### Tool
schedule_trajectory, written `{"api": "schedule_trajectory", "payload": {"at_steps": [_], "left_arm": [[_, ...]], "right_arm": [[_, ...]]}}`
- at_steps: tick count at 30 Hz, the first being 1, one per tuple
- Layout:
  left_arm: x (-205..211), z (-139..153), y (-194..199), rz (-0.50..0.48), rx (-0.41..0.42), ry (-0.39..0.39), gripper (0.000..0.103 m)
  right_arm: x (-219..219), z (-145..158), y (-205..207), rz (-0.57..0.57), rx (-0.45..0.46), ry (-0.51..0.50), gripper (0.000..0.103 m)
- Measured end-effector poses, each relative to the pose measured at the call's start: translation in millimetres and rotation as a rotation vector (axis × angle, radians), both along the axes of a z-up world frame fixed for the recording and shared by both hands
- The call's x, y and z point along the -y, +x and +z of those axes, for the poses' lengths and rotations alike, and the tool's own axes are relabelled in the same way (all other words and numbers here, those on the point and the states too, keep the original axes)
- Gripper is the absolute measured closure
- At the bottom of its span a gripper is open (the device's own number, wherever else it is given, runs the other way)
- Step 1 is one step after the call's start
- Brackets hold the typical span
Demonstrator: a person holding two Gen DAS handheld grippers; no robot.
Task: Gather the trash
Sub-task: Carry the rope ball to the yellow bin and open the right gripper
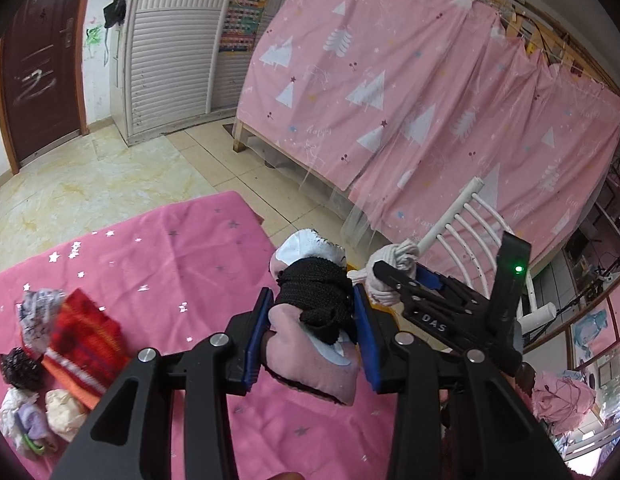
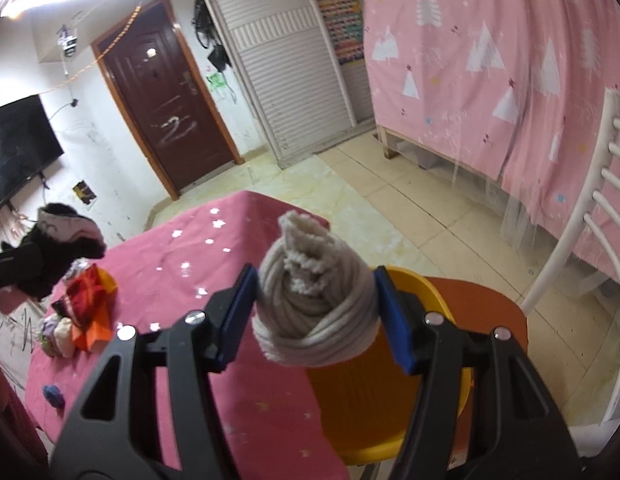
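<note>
Left gripper (image 1: 314, 336) is clamped on a pink and black sock bundle (image 1: 310, 320), both blue pads pressing its sides, the bundle carried above the pink tablecloth (image 1: 158, 260). Right gripper (image 2: 316, 316) is clamped on a rolled grey sock (image 2: 314, 312), held over the table edge with a yellow bin (image 2: 430, 400) directly beneath and behind it. Both items appear destined for that bin. Farther along the cloth, 1 pile of remaining items (image 1: 50, 360) lies at the far left: a red striped piece, crumpled wads and a dark ball. A small blue scrap (image 2: 54, 396) lies apart near the table edge. A white chair (image 2: 590, 220) stands beside the bin. Risks: the 2 grippers sit close together and could collide over the bin; the loose black wrap could snag on a pad at release; an early release would drop the bundle onto the cloth.
</note>
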State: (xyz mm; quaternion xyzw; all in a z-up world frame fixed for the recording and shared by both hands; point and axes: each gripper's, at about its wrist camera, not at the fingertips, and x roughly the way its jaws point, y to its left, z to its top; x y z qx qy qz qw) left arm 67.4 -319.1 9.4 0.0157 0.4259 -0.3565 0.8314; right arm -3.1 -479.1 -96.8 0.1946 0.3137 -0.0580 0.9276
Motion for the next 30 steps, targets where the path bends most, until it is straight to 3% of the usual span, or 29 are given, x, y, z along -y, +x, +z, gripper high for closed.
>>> {"api": "schedule_trajectory", "payload": {"at_steps": [9, 10, 12, 20, 30], "left_arm": [[42, -13, 9, -0.029, -0.021, 0.024, 0.071], [47, -13, 9, -0.033, -0.020, 0.027, 0.071], [59, -18, 10, -0.039, -0.017, 0.047, 0.071], [75, -29, 6, -0.047, -0.013, 0.095, 0.071], [63, -19, -5, -0.017, 0.025, 0.098, 0.069]], "right_arm": [[16, -19, 8, -0.044, -0.040, 0.027, 0.044], [17, -22, 10, -0.046, -0.040, 0.033, 0.041], [21, -27, 12, -0.057, -0.047, 0.046, 0.025], [39, -34, 9, -0.103, -0.051, 0.079, 0.025], [39, -39, 11, -0.095, -0.055, 0.106, 0.019]]}}
